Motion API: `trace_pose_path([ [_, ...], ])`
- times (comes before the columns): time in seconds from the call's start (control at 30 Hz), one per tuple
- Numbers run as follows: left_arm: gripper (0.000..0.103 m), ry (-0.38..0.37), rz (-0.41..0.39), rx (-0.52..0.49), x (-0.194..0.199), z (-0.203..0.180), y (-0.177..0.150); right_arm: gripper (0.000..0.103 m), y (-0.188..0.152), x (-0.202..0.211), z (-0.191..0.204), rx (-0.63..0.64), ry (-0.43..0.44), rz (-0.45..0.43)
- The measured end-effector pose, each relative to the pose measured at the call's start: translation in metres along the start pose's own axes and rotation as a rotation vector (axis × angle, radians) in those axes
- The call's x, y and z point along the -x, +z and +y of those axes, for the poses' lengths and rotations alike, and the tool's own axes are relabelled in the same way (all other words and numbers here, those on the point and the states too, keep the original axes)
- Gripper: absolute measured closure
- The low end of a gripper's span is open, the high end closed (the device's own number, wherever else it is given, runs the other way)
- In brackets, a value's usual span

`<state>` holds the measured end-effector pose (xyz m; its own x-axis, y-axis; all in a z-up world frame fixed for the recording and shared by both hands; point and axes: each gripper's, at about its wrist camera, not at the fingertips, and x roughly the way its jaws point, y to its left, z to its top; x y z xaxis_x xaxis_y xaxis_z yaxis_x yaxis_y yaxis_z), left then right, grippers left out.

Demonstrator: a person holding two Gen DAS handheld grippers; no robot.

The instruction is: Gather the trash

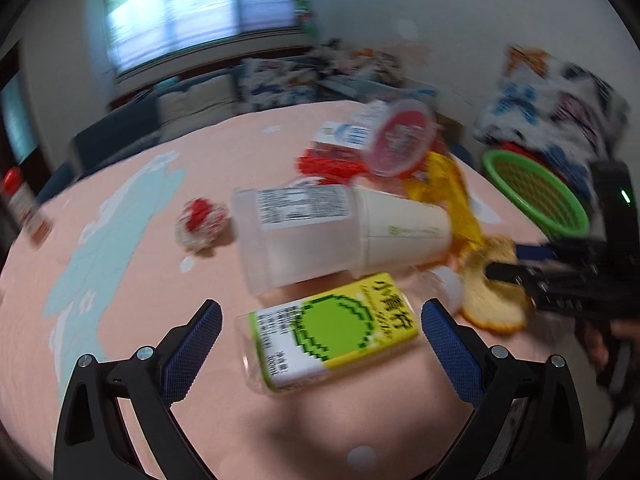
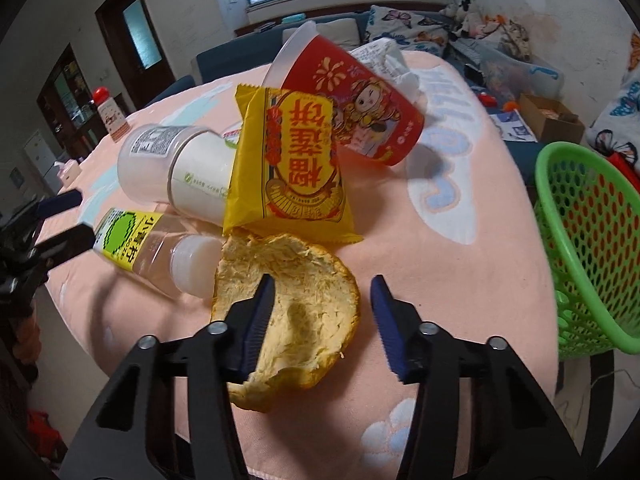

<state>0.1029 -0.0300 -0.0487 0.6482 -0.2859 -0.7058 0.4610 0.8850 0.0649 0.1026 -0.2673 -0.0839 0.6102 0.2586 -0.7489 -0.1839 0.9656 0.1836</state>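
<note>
Nothing is seen collected: all trash lies mid-table, the green basket (image 2: 588, 248) off its right edge looks empty, the left gripper (image 1: 320, 332) is spread open around the bottle (image 1: 332, 336), and the right gripper (image 2: 322, 316) is parted over the orange peel (image 2: 296, 312), unclamped.

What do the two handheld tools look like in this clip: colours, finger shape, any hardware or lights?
Both match. The left tool and the right tool have black angular linkage arms joined by silver round bolts, each ending in a flat blue pad with a fine ribbed texture. Seen from the left wrist view, the right tool's black body carries a small green light. No cables or sleeves are clearly visible.
</note>
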Motion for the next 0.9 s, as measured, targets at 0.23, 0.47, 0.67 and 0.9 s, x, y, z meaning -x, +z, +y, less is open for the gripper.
trace_pose_path([
  [0.23, 0.006, -0.16, 0.05, -0.25, -0.018, -0.009, 0.008, 0.075, -0.001, 0.003, -0.002, 0.0, 0.013, 0.0],
  [0.47, 0.006, -0.274, 0.1, -0.389, -0.038, -0.018, 0.014, 0.089, 0.0, 0.013, -0.003, 0.001, 0.012, -0.011],
  [0.67, 0.006, -0.331, 0.133, -0.471, -0.05, -0.027, 0.014, 0.093, -0.006, 0.018, -0.008, -0.021, 0.011, -0.016],
  [0.9, 0.008, -0.361, 0.166, -0.502, -0.062, -0.027, 0.014, 0.092, -0.007, 0.018, -0.012, -0.024, -0.008, -0.011],
])
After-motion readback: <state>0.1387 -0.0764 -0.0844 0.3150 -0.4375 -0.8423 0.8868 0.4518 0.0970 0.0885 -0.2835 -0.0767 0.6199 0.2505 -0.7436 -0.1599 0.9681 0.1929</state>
